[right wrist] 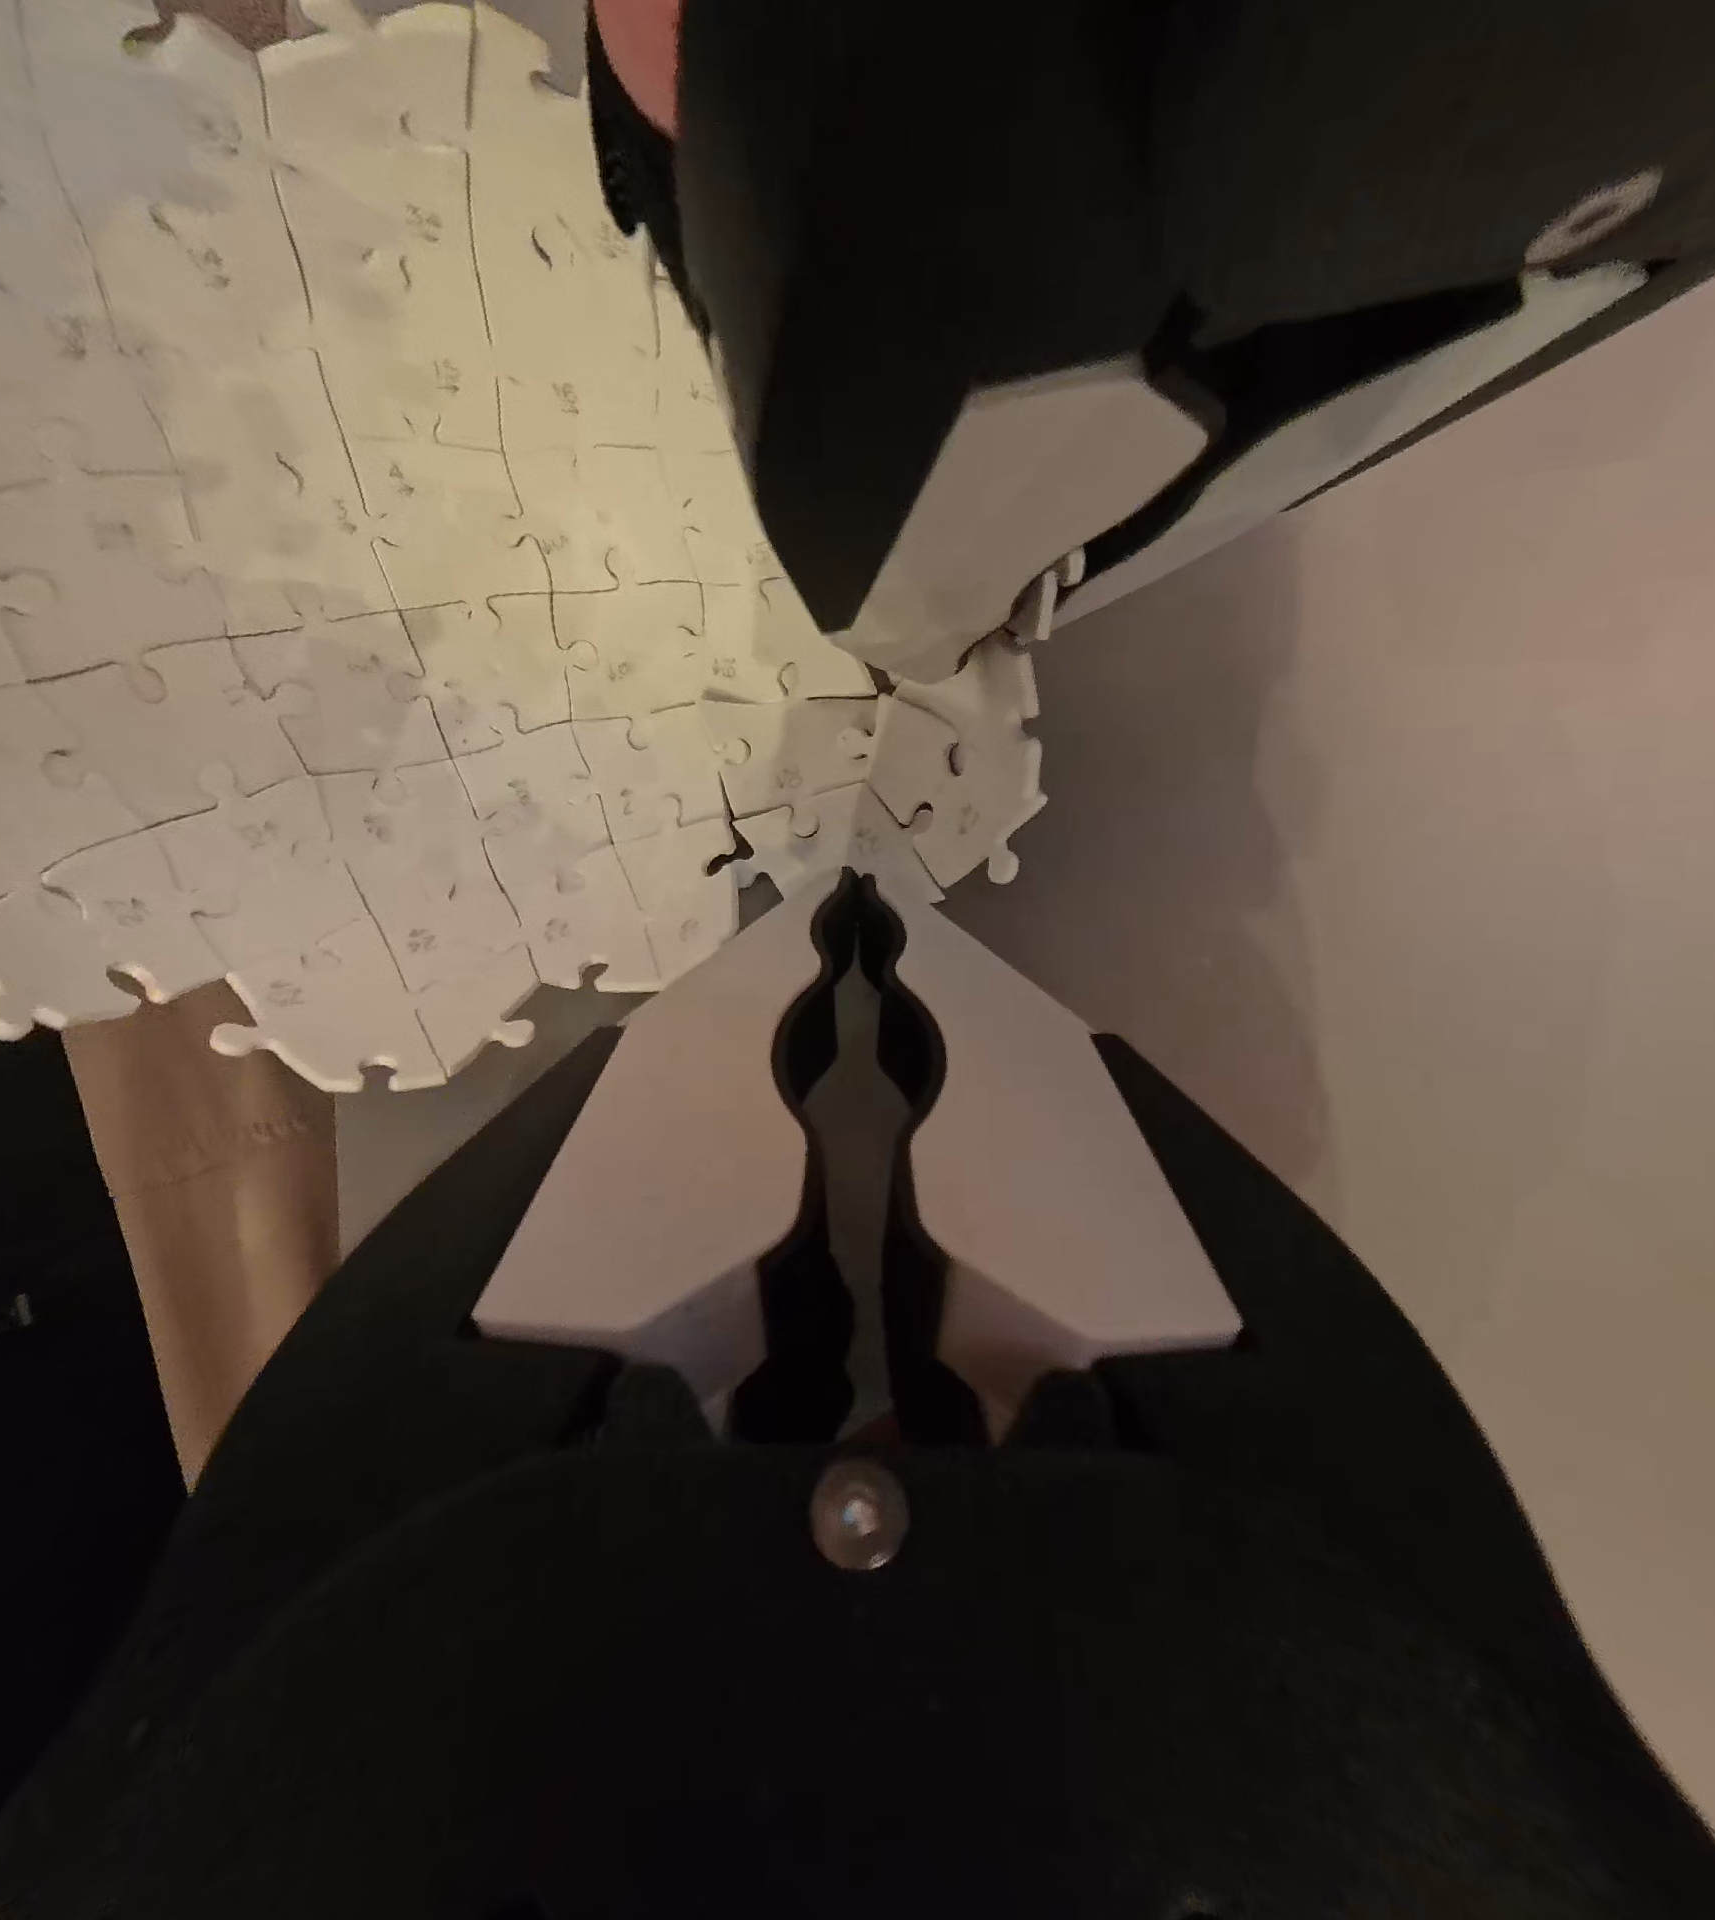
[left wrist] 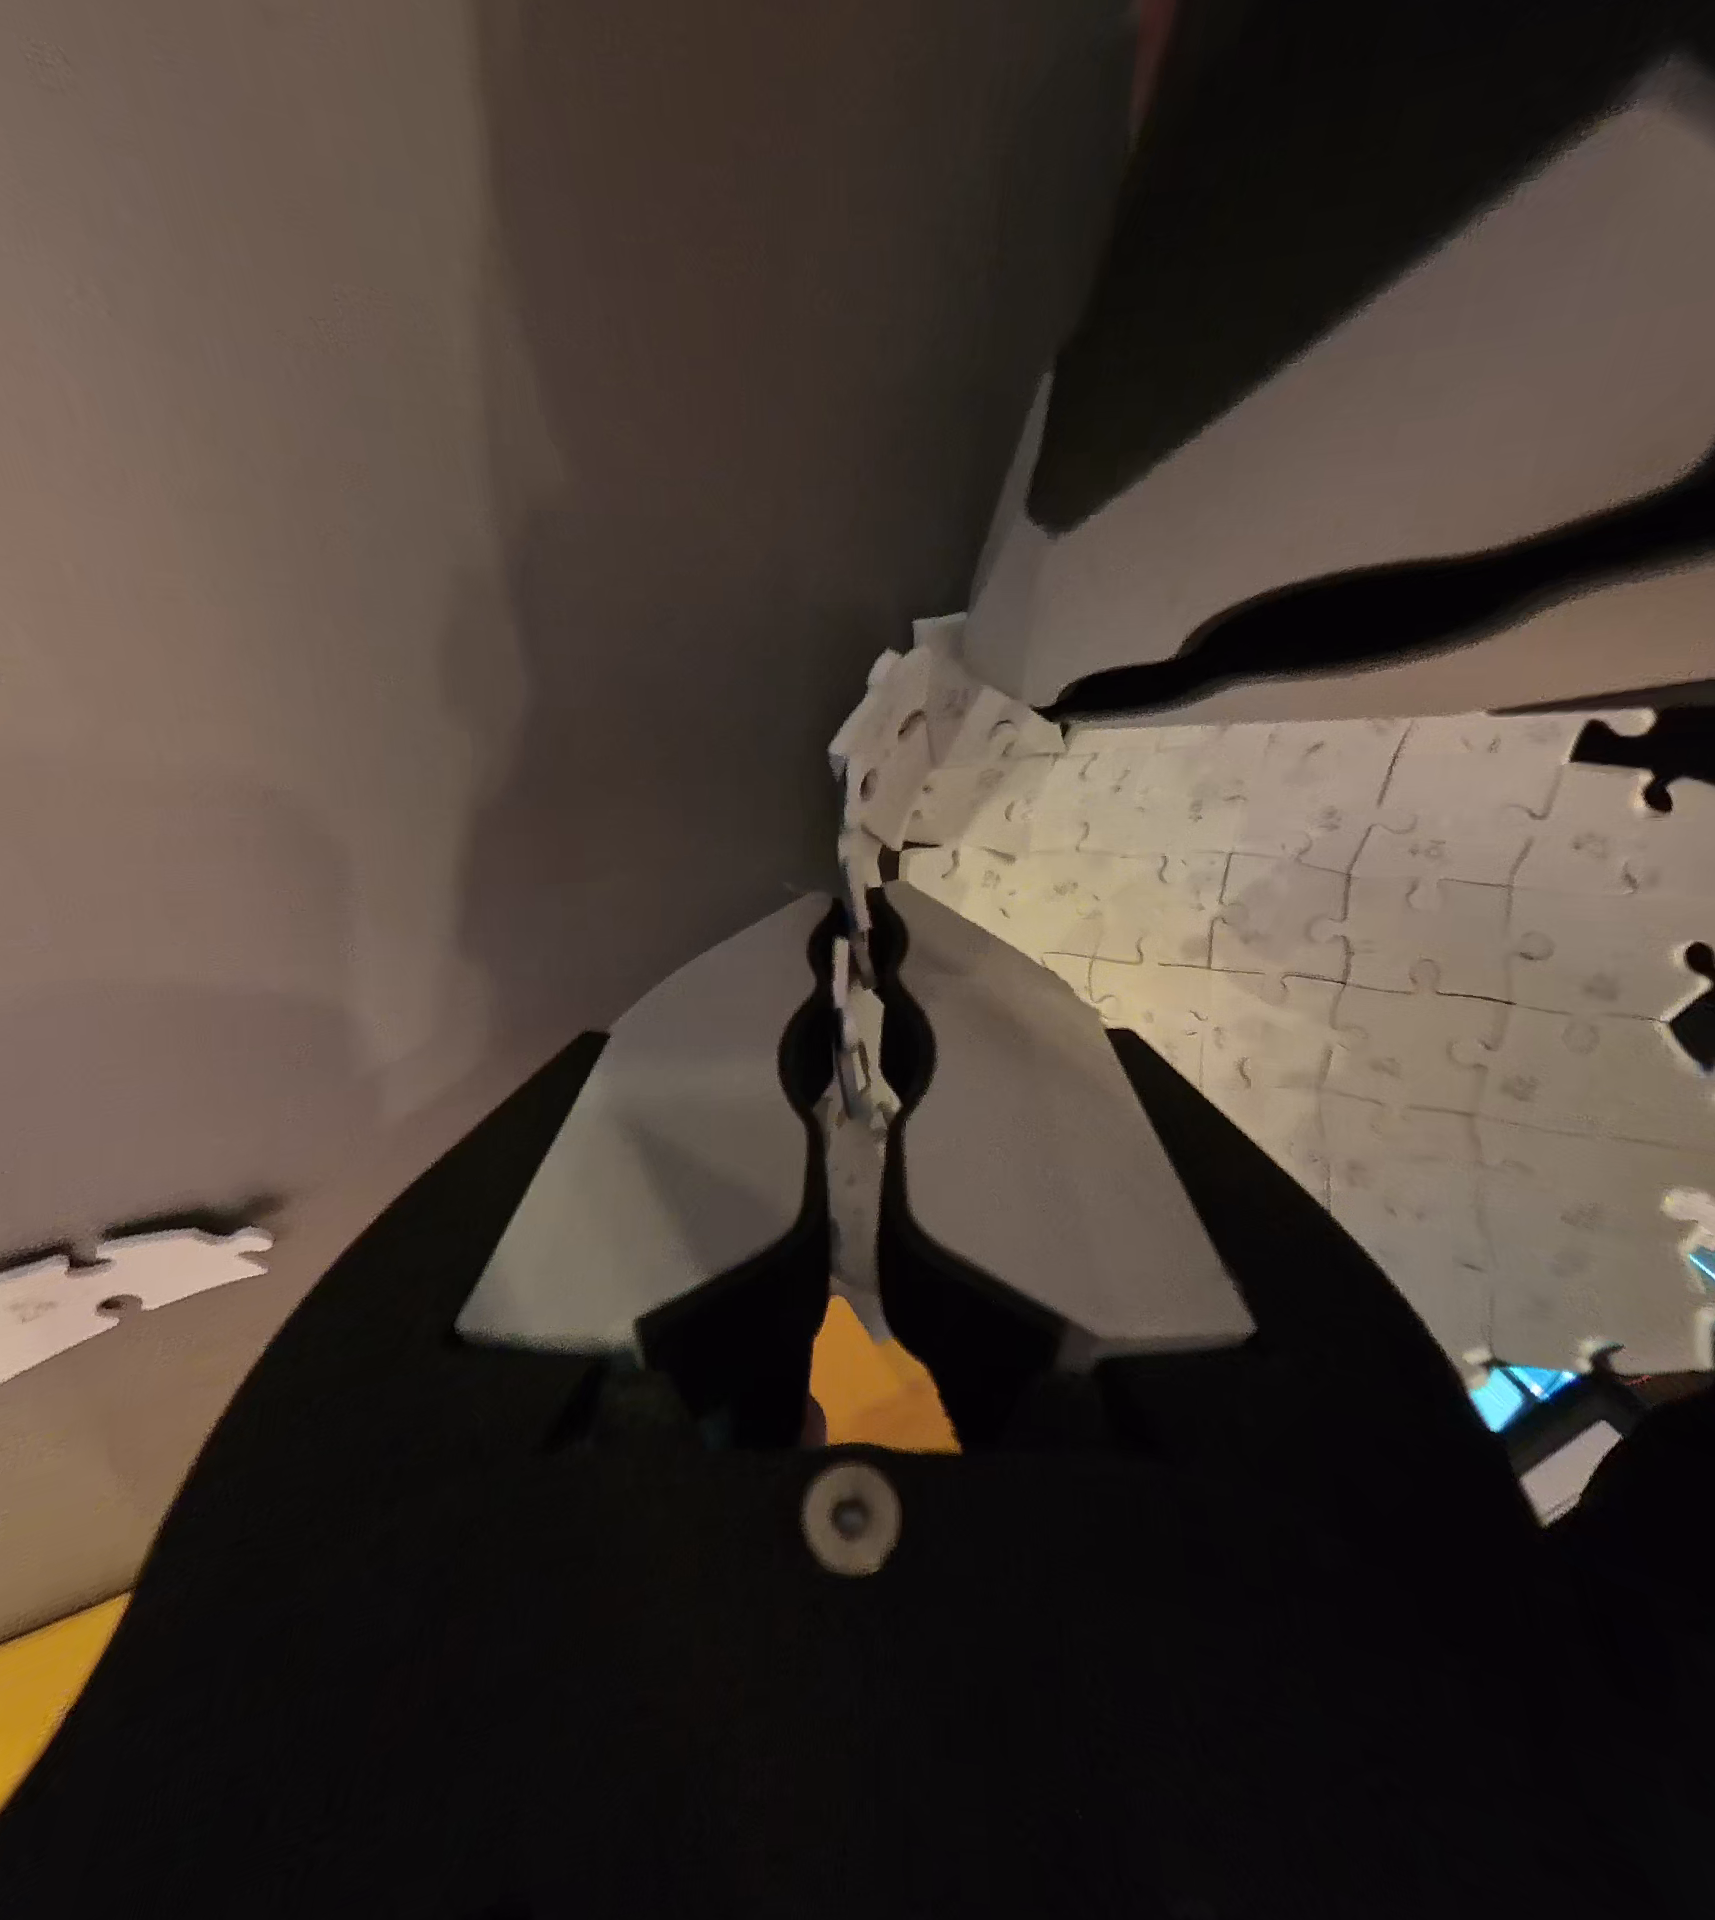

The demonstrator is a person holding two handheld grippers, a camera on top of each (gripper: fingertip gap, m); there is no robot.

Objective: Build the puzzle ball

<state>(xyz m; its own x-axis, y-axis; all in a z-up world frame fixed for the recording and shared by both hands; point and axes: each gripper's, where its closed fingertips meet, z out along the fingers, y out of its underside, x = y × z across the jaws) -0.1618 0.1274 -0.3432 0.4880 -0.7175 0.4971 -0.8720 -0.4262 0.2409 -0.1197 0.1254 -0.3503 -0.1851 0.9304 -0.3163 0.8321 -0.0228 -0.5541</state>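
Left gripper (left wrist: 858, 935): fingers clenched on the edge of the puzzle ball shell (left wrist: 1404, 966), seen edge-on between them. Right gripper (right wrist: 858, 904): fingers pinched nearly together at the shell's rim, though contact was hard to confirm. The shell hung aloft between both, thin, light and curved; its seams probably flex and part, so rim grips near joints suit. Loose pieces (left wrist: 94, 1288) lay on the tabletop (left wrist: 209, 727).
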